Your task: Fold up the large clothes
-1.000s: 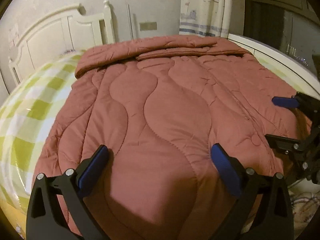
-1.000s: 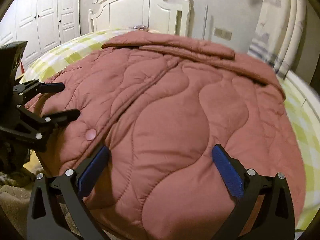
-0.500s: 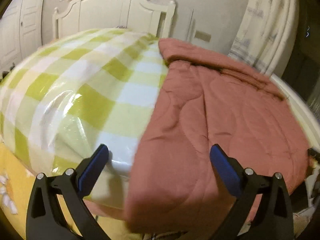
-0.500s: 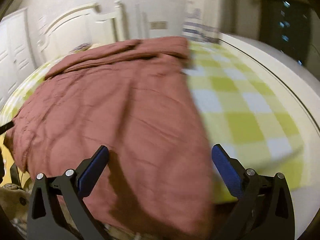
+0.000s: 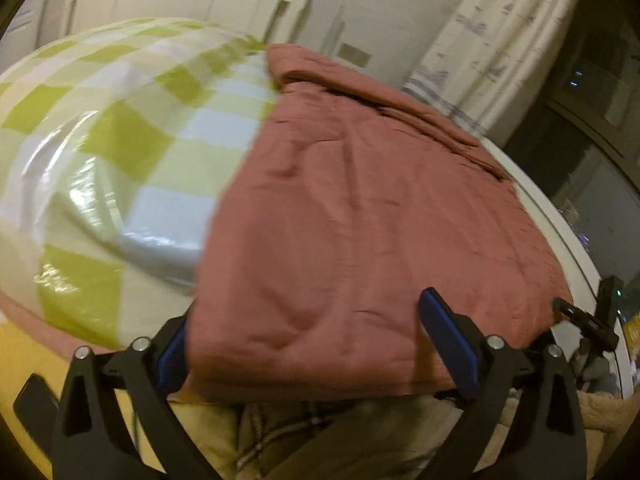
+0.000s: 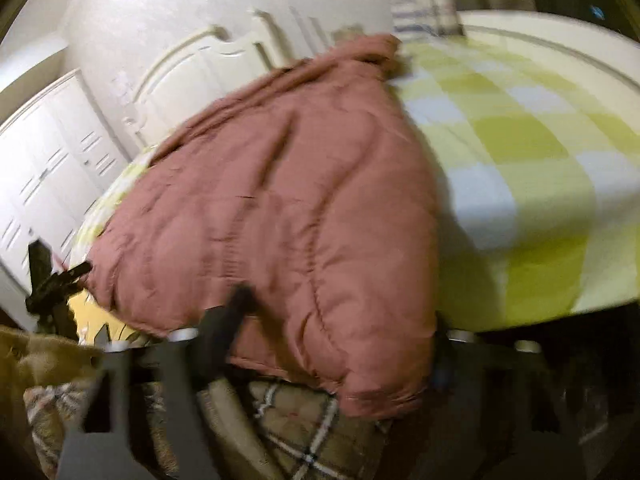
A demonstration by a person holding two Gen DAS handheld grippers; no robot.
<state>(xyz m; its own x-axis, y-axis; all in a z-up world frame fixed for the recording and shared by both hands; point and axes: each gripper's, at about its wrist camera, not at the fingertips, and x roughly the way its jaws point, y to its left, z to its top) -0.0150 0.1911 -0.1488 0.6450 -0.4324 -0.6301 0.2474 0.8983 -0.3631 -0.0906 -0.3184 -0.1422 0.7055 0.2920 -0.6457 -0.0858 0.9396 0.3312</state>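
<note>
The pink quilted coat (image 5: 360, 216) is lying flat on the checked bed cover (image 5: 120, 128), its near hem overhanging the bed's edge; the left gripper (image 5: 312, 344) and right gripper (image 6: 336, 344) are closing around that hem's two corners, padding between the jaws, pads seemingly not yet pinching; folding appears barely begun, every fold remaining.

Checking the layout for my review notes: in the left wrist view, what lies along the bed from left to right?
Green-and-white checked bed cover → reddish quilted garment → white bed edge → the right gripper at the garment's far corner.
</note>
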